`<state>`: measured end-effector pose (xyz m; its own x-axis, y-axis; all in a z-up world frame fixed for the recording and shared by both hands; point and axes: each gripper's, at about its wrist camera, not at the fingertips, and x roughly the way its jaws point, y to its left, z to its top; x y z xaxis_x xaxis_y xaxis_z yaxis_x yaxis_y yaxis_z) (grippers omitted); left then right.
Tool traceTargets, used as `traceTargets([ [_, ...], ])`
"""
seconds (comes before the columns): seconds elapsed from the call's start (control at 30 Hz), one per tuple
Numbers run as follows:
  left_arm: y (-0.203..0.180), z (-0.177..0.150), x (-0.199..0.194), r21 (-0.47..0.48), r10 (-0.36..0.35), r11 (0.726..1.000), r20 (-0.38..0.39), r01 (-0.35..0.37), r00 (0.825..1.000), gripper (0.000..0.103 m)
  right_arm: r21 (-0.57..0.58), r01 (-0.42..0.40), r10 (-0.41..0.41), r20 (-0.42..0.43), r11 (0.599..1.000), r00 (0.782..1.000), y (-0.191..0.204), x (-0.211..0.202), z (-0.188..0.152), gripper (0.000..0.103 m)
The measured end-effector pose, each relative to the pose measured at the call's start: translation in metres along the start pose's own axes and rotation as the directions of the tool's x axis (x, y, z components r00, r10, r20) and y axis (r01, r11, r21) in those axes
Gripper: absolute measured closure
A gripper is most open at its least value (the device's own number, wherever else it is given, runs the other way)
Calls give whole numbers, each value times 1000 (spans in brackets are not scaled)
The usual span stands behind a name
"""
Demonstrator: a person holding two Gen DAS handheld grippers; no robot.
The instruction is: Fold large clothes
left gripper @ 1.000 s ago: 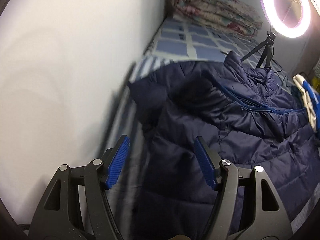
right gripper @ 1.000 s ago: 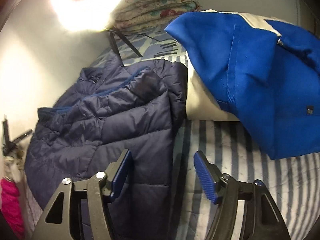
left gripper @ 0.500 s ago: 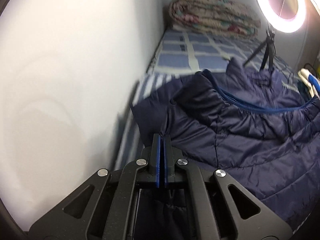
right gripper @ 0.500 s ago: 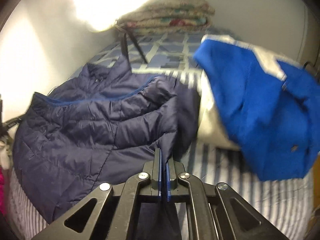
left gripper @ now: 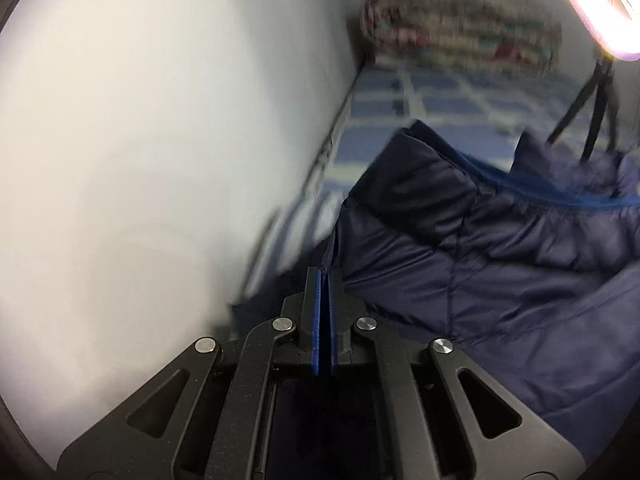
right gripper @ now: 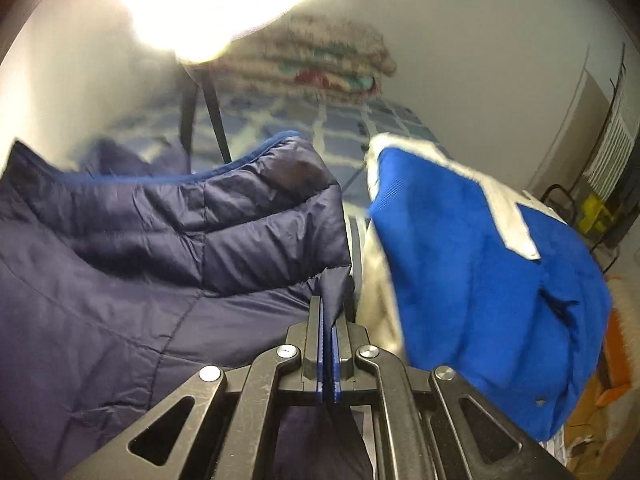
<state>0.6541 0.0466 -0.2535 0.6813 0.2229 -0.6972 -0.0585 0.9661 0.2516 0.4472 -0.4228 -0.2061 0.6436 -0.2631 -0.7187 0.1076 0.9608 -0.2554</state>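
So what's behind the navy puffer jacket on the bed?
Behind the navy puffer jacket: blue checked bedding, a folded floral quilt against the wall, and black tripod legs. The jacket hides the tripod's feet.

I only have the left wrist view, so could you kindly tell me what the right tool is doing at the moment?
Observer: The right tool is shut on the hem edge of the navy quilted puffer jacket, just as the left tool is on its side.
Operator: Thank you. Is anything lying beside the jacket on that side?
Observer: Yes, a bright blue garment with cream panels is heaped right beside the jacket's edge.
Operator: Does it overlap the jacket?
Observer: I cannot tell; a strip of striped bedsheet shows between them higher up, but near the tool they look very close.
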Motion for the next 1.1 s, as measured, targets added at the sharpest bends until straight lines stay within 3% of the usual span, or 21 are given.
traceTargets([
  [0.07, -10, -5, 12, 39, 41, 998, -19, -40, 999, 96, -43, 24, -26, -41, 999, 999, 11, 17, -7, 103],
  [0.13, -12, -3, 10, 57, 66, 996, -16, -65, 998, 87, -75, 38, -43, -64, 996, 997, 20, 25, -12, 103],
  [0.17, -12, -1, 6, 67, 75, 995, -8, -74, 997, 73, -82, 44, -50, -70, 996, 996, 21, 26, -13, 102],
  [0.2, -10, 3, -4, 85, 92, 992, 14, -93, 996, 66, -85, 50, -56, -75, 995, 996, 21, 23, -14, 102],
  [0.27, -5, 9, -33, 74, 84, 993, 57, -88, 995, 65, -68, 17, -23, -79, 998, 997, 16, 12, -13, 87],
  [0.3, -3, 11, -49, 45, 30, 998, 71, -33, 997, 65, -46, 5, -8, -71, 999, 997, 12, 4, -11, 75],
  [0.33, -2, 14, -64, 20, -42, 999, 81, 40, 996, 65, -17, -15, 14, -60, 1000, 998, 8, -5, -12, 74],
  [0.4, -23, 13, -99, 38, -200, 980, 92, 197, 975, 65, 41, -105, 107, -41, 994, 993, -3, -26, -17, 74],
  [0.47, -59, 8, -118, 109, -274, 958, 80, 264, 958, 65, 71, -197, 200, -38, 978, 979, -4, -47, -30, 74],
  [0.53, -95, 3, -126, 175, -339, 929, 48, 326, 940, 65, 57, -237, 239, -45, 970, 970, 3, -59, -43, 74],
  [0.67, -161, -9, -104, 280, -309, 912, -10, 300, 951, 65, 65, -274, 278, -74, 960, 958, 17, -70, -73, 73],
  [0.77, -191, -22, -64, 328, -230, 914, -68, 240, 971, 65, 103, -300, 310, -95, 948, 946, 19, -73, -95, 73],
  [0.83, -190, -25, -61, 329, -221, 918, -45, 223, 974, 65, 115, -306, 317, -91, 945, 944, 17, -75, -104, 70],
  [0.93, -173, -19, -71, 281, -253, 924, -57, 259, 966, 65, 159, -325, 339, -75, 932, 938, 11, -86, -120, 63],
  [0.97, -159, -15, -83, 241, -281, 929, -30, 280, 959, 65, 185, -330, 347, -63, 926, 936, 5, -91, -124, 60],
  [1.03, -140, -13, -103, 188, -317, 932, 9, 310, 948, 65, 240, -329, 349, -44, 913, 936, -8, -101, -132, 39],
  [1.1, -122, -21, -128, 165, -353, 925, 42, 342, 935, 65, 297, -299, 324, -37, 907, 945, -20, -112, -145, 31],
])
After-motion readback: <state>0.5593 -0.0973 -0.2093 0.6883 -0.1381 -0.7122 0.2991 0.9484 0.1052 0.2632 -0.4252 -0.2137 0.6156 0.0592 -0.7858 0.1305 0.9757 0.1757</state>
